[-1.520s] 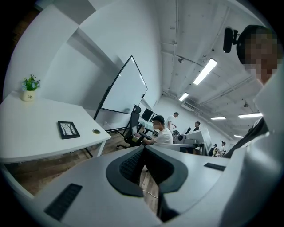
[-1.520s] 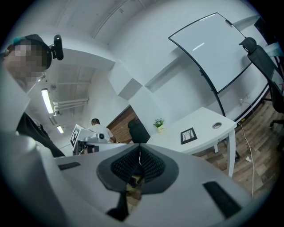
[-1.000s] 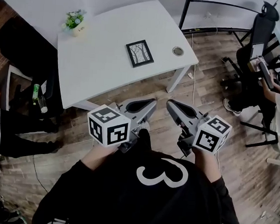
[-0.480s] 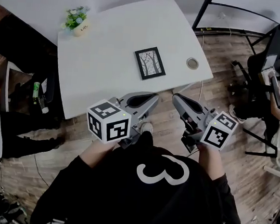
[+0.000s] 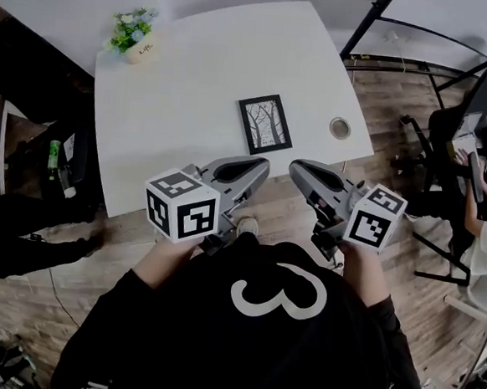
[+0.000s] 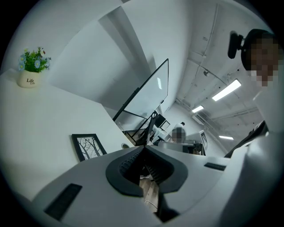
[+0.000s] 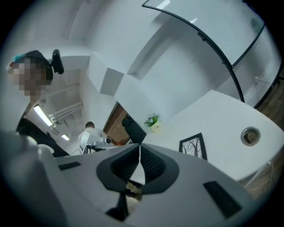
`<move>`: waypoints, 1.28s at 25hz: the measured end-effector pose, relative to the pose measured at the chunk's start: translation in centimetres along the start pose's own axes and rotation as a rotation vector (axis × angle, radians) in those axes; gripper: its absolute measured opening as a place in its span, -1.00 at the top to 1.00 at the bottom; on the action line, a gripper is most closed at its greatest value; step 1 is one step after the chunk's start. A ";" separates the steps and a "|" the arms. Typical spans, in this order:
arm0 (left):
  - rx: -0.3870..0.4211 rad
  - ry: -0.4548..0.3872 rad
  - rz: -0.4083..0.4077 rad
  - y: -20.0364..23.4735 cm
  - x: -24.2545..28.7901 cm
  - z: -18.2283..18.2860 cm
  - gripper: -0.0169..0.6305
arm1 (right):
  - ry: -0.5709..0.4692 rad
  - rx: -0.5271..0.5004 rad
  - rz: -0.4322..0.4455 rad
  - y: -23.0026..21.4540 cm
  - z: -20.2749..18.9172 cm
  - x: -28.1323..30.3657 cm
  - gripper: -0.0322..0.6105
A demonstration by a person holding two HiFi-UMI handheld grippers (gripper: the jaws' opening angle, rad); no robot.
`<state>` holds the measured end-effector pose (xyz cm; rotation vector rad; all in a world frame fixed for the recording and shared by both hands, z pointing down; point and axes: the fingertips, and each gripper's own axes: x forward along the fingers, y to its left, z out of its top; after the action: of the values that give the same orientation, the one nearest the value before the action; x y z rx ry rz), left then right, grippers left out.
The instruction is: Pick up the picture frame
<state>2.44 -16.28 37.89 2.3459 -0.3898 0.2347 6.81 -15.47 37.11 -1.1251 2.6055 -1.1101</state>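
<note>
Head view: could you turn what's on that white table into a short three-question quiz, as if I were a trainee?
1. True or false: the picture frame lies flat on the table.
2. What stands at the table's far left corner? A) potted plant B) mug C) lamp
3. Fill in: the left gripper and right gripper both have jaws that are ____, with nothing between them.
Key: 1 true; 2 A; 3 shut.
</note>
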 end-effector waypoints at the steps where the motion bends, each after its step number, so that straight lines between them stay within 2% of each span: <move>1: -0.006 -0.005 0.004 0.1 -0.1 0.0 0.90 | 0.005 0.004 0.001 -0.1 -0.1 0.0 0.82; 7: -0.042 -0.044 0.045 1.1 -0.2 -0.1 0.90 | 0.048 0.023 0.007 -1.3 -0.6 0.4 0.82; 13: -0.089 -0.072 0.124 3.7 1.3 1.6 0.90 | 0.122 0.027 0.015 -5.5 1.1 1.7 0.82; 19: -0.115 -0.102 0.231 5.9 2.0 2.3 0.90 | 0.195 -0.096 -0.034 -8.3 2.1 3.0 0.82; 29: -0.104 -0.139 0.393 8.8 2.5 2.1 0.90 | 0.261 -0.180 0.006 -12.0 1.8 2.8 0.82; 32: -0.112 -0.157 0.409 9.3 2.4 2.0 0.90 | 0.251 -0.172 0.004 -12.8 1.7 3.1 0.82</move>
<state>1.57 -24.47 43.10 2.1618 -0.9369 0.2140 12.80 -24.43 44.81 -1.0733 2.9440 -1.1095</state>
